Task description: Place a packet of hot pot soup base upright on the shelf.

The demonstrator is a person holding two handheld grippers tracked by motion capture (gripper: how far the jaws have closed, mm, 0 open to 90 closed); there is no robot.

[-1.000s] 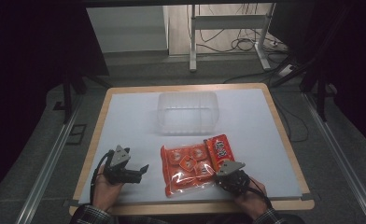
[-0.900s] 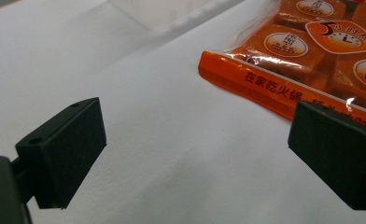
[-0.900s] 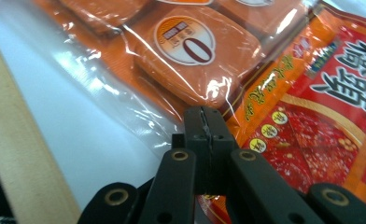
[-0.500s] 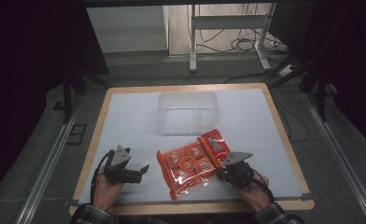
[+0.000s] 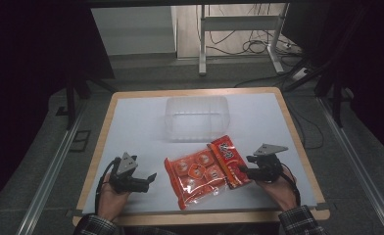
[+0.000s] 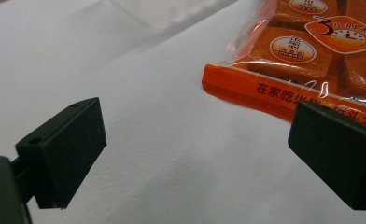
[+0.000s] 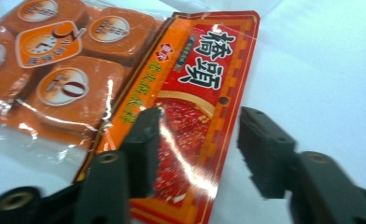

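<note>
An orange packet of several wrapped blocks lies flat near the front of the white table, its red header strip on the right. My right gripper sits at that strip's right edge. Its jaws have just been opening and now stand apart over the header, with the strip's corner between them and the pads not pressing on it. My left gripper rests left of the packet, open, with bare table between its jaws. The packet's left end lies just beyond its right jaw.
A clear plastic tub stands behind the packet at the table's middle. A wooden rim frames the white tabletop. Beyond the table's far edge are metal legs and cables on the floor.
The right gripper moved right and a little away from the person, and its jaws went from shut on the header to apart. The packet turned, its header end swinging farther back. The left gripper stayed put.
</note>
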